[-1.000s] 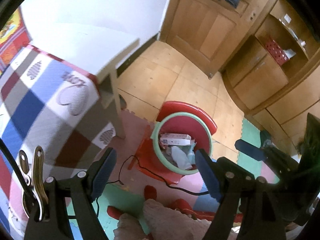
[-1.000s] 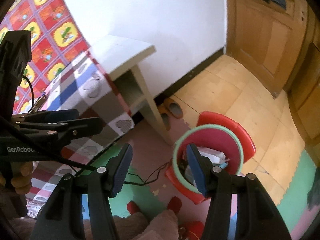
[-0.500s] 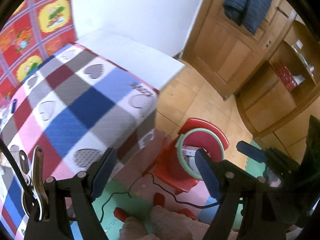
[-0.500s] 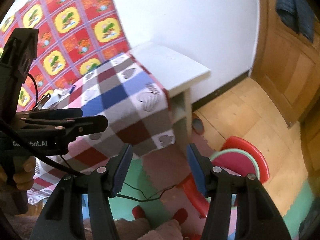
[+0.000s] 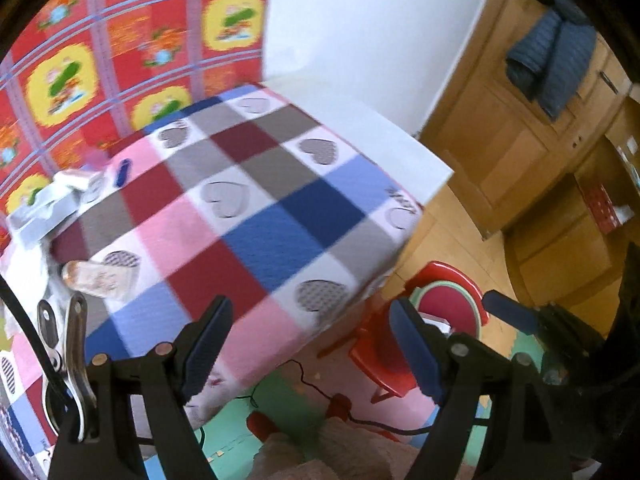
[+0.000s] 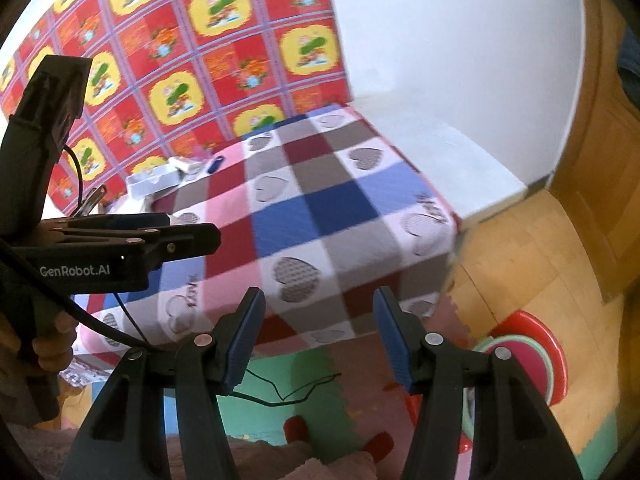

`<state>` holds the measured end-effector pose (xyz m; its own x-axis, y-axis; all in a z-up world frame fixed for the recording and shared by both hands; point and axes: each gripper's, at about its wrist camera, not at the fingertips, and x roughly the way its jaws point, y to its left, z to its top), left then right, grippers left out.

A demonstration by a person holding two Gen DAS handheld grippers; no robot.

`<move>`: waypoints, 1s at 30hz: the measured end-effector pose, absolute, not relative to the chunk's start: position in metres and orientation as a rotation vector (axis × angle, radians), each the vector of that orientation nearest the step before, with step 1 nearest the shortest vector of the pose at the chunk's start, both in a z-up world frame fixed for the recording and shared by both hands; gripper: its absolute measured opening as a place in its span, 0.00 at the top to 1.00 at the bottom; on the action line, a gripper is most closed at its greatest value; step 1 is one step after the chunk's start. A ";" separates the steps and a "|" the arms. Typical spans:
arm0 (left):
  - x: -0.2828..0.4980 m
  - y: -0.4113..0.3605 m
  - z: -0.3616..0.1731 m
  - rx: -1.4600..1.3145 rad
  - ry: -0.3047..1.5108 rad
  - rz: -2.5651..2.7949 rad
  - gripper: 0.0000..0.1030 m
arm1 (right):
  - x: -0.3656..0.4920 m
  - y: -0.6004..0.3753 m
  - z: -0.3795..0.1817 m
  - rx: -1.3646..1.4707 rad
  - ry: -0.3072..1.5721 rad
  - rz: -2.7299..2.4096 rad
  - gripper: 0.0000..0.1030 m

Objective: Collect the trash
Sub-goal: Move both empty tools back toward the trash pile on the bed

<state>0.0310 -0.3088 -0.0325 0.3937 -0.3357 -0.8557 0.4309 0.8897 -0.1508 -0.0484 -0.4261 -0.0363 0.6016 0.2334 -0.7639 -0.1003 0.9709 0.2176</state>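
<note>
My left gripper (image 5: 312,340) hangs open and empty over the near edge of a table with a checked heart-pattern cloth (image 5: 256,216). At the cloth's left end lie a crumpled clear wrapper (image 5: 98,276), a grey-silver packet (image 5: 44,208) and a small blue item (image 5: 122,172). My right gripper (image 6: 320,336) is also open with nothing between its fingers, over the same table edge. From this side the grey packet (image 6: 154,180) and the blue item (image 6: 214,164) sit at the far left of the cloth. The red bin with a green rim (image 5: 448,304) stands on the floor at the lower right.
The left gripper (image 6: 192,232) crosses the right wrist view's left side, held by a hand (image 6: 48,352). A black cable (image 6: 280,392) trails over the coloured foam floor mats (image 6: 296,368). A white shelf (image 6: 440,152) adjoins the table; wooden doors and cupboards (image 5: 520,152) stand at the right.
Both views have swung up and away from the bin onto the table top. The bin has slid to the lower right, and the trash on the cloth has come into view. Both grippers stayed open.
</note>
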 end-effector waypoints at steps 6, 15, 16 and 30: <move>0.042 -0.261 -0.028 0.068 1.051 -0.429 0.18 | -0.032 -0.384 -0.033 0.140 0.899 0.243 0.44; 0.058 -0.189 -0.024 0.019 1.032 -0.352 0.18 | -0.005 -0.326 -0.031 0.124 0.894 0.313 0.44; 0.059 -0.180 -0.023 0.013 1.029 -0.338 0.18 | -0.003 -0.322 -0.030 0.120 0.895 0.320 0.44; 0.087 -0.102 -0.017 -0.097 1.043 -0.177 0.23 | 0.044 -0.277 -0.025 0.078 0.919 0.437 0.44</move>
<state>0.0875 -0.1024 -0.0174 0.4914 -0.1919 -0.8495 0.0995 0.9814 -0.1642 0.0439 -0.2765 -0.0253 0.5256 0.3978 -0.7520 -0.3320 0.9098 0.2492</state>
